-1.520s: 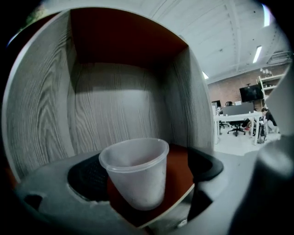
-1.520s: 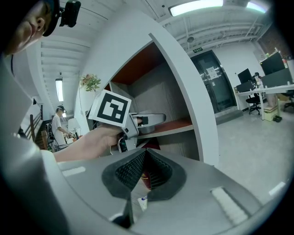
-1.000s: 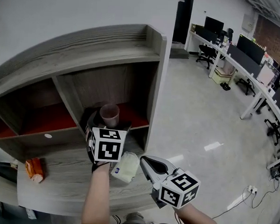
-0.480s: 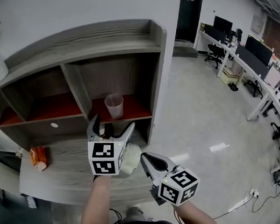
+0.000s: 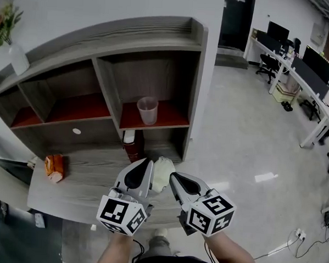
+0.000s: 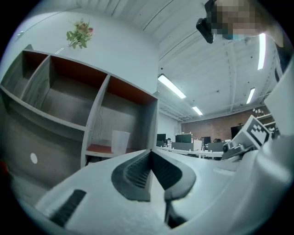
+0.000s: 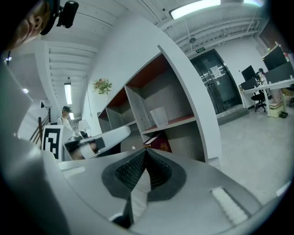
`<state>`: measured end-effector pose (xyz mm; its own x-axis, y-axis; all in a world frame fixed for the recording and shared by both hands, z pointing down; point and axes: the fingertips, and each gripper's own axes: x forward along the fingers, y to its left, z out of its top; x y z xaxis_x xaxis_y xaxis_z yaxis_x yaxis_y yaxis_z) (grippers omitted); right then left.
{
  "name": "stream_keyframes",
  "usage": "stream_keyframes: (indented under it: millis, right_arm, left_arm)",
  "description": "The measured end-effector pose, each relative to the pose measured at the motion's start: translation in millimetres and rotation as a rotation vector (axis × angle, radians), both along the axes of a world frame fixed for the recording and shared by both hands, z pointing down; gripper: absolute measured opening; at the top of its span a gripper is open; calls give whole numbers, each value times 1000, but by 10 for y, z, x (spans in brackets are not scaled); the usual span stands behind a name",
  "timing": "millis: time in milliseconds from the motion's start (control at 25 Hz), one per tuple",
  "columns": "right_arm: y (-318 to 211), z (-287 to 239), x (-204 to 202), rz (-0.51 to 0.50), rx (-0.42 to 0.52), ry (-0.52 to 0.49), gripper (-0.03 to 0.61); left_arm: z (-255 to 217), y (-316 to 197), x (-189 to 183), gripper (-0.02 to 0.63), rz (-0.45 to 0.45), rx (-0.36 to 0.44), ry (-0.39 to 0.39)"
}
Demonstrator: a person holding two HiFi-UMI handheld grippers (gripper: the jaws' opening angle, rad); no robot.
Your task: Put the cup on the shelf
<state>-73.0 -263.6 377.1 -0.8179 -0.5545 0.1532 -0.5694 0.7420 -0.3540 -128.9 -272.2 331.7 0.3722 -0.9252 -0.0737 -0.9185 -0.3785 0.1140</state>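
Glossy grey floor (image 5: 247,132) fills the right side of the head view, with office desks (image 5: 320,106) along the upper right edge. A grey wooden shelf (image 5: 147,42) with red-lined compartments is set against a white wall (image 5: 105,7), and a vase of flowers (image 5: 17,57) stands on its top at the upper left.

The cup (image 5: 147,110) is seen upright in the right-hand upper compartment of the shelf, well apart from both grippers; it also shows in the left gripper view (image 6: 120,141) and the right gripper view (image 7: 159,116). Below that compartment a dark red box (image 5: 133,149) is stood.

On the grey surface (image 5: 79,184) in front of the shelf, an orange packet (image 5: 55,167) lies at the left, and a pale container (image 5: 162,175) sits at the lower centre, between the two grippers.

The left gripper (image 5: 147,163) is held at the lower centre, just left of the pale container. Its fingers have just been closing and are now pressed together with nothing between them, as its own view (image 6: 150,151) shows. The right gripper (image 5: 172,175) is held just right of the container; its fingers are likewise closed on nothing (image 7: 145,151).
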Motion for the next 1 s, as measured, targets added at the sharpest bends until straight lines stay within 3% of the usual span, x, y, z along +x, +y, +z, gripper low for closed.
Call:
stream_keyframes:
  millis: [360, 600, 1000]
  right_arm:
    - [249, 197, -33, -13, -14, 23, 0]
    - [480, 364, -18, -19, -34, 41, 0]
    - [773, 481, 179, -10, -41, 69, 0]
  left_arm:
    - [509, 527, -55, -6, -50, -95, 4]
    - [606, 810, -31, -6, -80, -101, 18]
    - [845, 1169, 234, -7, -57, -187, 43]
